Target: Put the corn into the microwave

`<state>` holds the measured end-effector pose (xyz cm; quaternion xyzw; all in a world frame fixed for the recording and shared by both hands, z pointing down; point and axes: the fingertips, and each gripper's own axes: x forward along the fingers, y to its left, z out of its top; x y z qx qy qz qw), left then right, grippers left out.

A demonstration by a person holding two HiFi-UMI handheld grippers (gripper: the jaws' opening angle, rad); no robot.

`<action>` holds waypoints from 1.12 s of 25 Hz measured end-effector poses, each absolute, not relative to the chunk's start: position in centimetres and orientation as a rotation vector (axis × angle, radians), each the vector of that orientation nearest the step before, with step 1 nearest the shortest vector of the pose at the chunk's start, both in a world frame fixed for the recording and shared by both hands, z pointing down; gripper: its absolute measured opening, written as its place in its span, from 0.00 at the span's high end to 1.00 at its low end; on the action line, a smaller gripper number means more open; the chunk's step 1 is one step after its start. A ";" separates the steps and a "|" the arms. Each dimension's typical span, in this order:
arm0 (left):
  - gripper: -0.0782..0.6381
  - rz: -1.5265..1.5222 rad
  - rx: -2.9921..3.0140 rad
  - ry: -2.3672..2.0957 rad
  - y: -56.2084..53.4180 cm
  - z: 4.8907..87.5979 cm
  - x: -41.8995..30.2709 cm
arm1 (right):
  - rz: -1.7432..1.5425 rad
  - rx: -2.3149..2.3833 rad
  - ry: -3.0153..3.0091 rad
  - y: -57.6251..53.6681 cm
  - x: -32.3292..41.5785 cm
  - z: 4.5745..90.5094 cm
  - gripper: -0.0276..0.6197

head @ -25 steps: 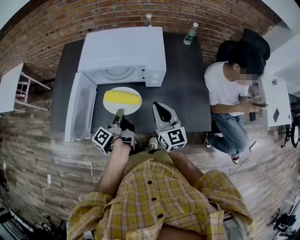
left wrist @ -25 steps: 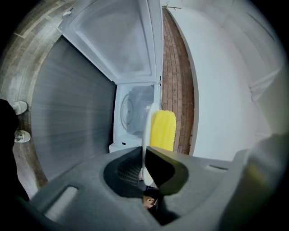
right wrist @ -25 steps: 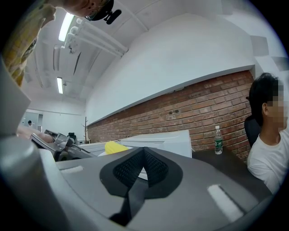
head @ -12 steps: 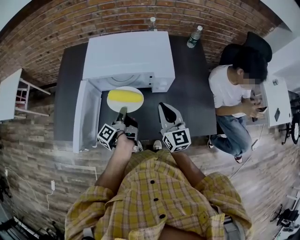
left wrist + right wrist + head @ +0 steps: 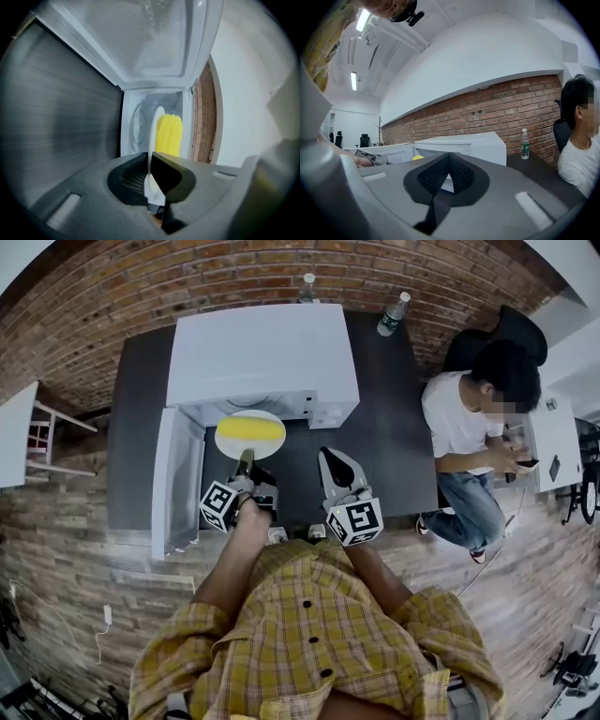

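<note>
A yellow corn cob (image 5: pixel 249 428) lies on a white plate (image 5: pixel 230 448) at the mouth of the white microwave (image 5: pixel 262 348), whose door (image 5: pixel 175 479) hangs open to the left. My left gripper (image 5: pixel 246 458) is shut on the plate's near rim. In the left gripper view the plate (image 5: pixel 152 136) shows edge-on between the jaws of the left gripper (image 5: pixel 150 161), with the corn (image 5: pixel 168 136) beyond it and the microwave's glass turntable (image 5: pixel 137 126) behind. My right gripper (image 5: pixel 330 457) hovers over the dark table to the right, shut and empty, and the right gripper (image 5: pixel 449 157) faces the microwave (image 5: pixel 473 143).
Two water bottles (image 5: pixel 395 313) (image 5: pixel 308 282) stand at the back of the dark table (image 5: pixel 384 437). A person (image 5: pixel 469 418) sits at the table's right end. A small white table (image 5: pixel 19 427) stands at far left. Brick wall lies behind.
My left gripper has carried the plate with the corn forward toward the microwave opening. The right gripper has drifted forward a little beside it.
</note>
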<state>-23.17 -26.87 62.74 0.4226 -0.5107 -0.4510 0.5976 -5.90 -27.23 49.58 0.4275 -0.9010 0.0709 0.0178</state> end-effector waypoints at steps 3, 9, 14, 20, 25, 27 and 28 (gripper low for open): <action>0.87 -1.033 0.990 -1.211 -27.9 63.9 -24.1 | 0.225 1.323 -2.791 -27.4 -6.4 49.9 0.96; 0.87 -1.026 0.964 -1.236 -30.1 66.3 -25.3 | 0.218 1.324 -2.770 -27.7 -6.7 50.3 0.96; 0.87 -1.011 0.957 -1.249 -31.6 67.5 -25.8 | 0.219 1.333 -2.750 -28.0 -6.5 50.7 0.96; 0.87 -0.989 0.941 -1.259 -33.0 68.8 -26.1 | 0.224 1.338 -2.738 -28.5 -6.8 50.9 0.96; 0.87 -0.973 0.932 -1.269 -34.2 69.7 -26.1 | 0.232 1.332 -2.731 -28.9 -7.0 51.1 0.96; 0.87 -0.964 0.923 -1.274 -34.7 70.1 -26.2 | 0.235 1.328 -2.727 -29.1 -7.1 51.3 0.96; 0.87 -0.960 0.916 -1.277 -34.9 70.4 -26.3 | 0.236 1.327 -2.726 -29.1 -7.1 51.4 0.96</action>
